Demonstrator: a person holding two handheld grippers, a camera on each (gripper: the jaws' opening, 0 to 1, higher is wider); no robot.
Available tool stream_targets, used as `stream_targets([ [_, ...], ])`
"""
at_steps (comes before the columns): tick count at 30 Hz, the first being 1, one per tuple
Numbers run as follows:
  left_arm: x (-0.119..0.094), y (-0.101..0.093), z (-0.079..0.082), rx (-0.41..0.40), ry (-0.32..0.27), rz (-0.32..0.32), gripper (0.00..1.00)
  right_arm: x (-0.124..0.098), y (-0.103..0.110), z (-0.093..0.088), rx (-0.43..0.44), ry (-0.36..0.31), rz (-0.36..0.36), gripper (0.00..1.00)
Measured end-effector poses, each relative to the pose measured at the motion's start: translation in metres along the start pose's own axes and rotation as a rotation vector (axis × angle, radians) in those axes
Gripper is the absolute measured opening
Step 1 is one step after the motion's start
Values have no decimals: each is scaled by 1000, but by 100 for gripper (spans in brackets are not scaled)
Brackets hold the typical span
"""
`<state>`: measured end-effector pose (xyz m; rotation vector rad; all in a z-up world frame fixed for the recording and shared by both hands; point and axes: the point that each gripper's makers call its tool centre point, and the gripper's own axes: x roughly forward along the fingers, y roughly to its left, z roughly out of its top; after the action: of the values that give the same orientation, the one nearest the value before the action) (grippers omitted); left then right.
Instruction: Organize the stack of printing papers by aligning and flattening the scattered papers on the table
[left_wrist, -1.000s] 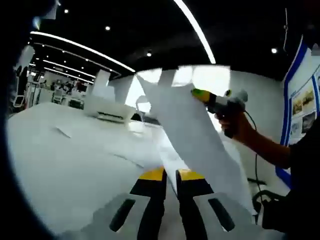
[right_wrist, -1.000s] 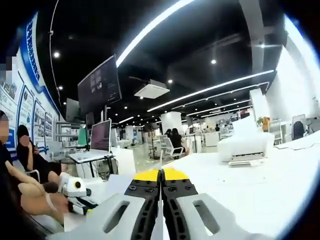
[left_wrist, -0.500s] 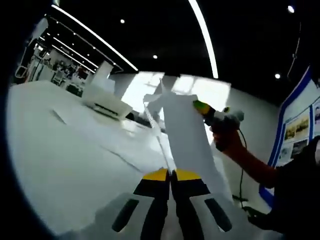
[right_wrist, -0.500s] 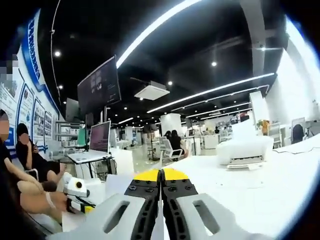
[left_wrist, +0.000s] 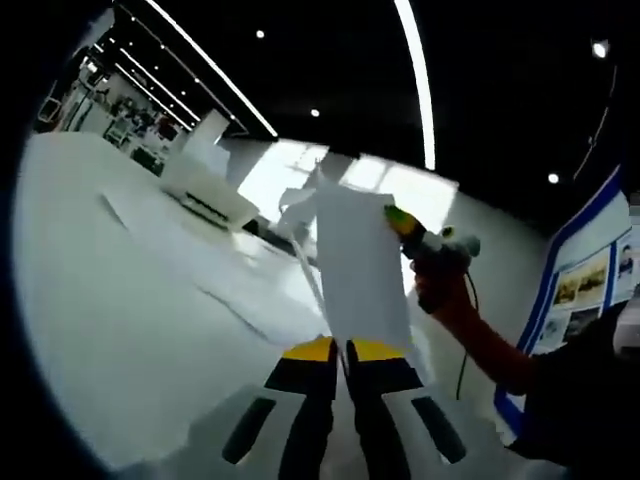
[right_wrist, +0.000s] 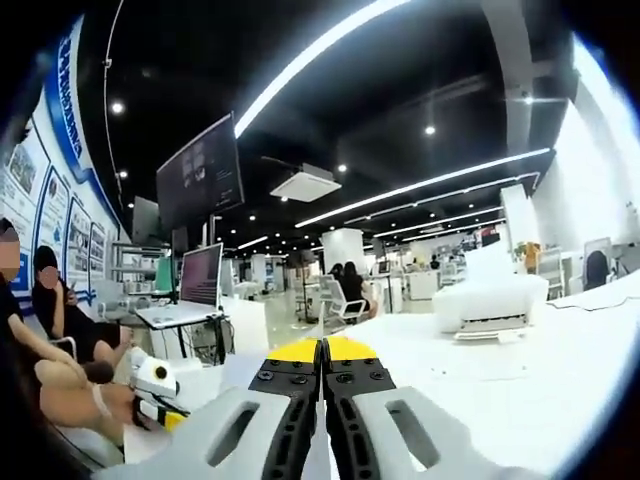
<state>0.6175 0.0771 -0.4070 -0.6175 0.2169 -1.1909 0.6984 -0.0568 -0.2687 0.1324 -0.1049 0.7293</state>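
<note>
Above the tabletop (left_wrist: 120, 300), both tongs (left_wrist: 340, 352) (right_wrist: 322, 348) pinch the paper stack (left_wrist: 360, 270) upright, squaring unfinished, flattening ahead.

Both hand-held grippers (left_wrist: 345, 352) (right_wrist: 322, 352) raised, jaws closed.

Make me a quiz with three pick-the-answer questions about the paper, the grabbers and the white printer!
1. Where is the stack of papers?
A. lying flat on the table
B. held up in the air between the two grippers
C. inside the printer

2. What colour are the tips of the left gripper?
A. yellow
B. red
C. blue

3. How do the right gripper's jaws stand?
A. wide open
B. closed together
C. broken off

Answers:
1 B, the papers stand upright above the table, pinched at both ends.
2 A, yellow tips show above the black jaws.
3 B, the yellow tips meet on a thin white edge.

The printer sits on the table.
</note>
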Motion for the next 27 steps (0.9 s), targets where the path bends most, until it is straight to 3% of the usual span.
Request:
stream_targets([
  [8, 0, -10, -3, -57, -4, -33, 11, 2, -3, 0, 3, 0, 0, 0],
  [20, -1, -20, -7, -68, -11, -37, 16, 5, 0, 0, 26, -6, 3, 0],
  [27, -1, -22, -9, -64, -10, -37, 16, 10, 18, 5, 46, -26, 33, 0],
])
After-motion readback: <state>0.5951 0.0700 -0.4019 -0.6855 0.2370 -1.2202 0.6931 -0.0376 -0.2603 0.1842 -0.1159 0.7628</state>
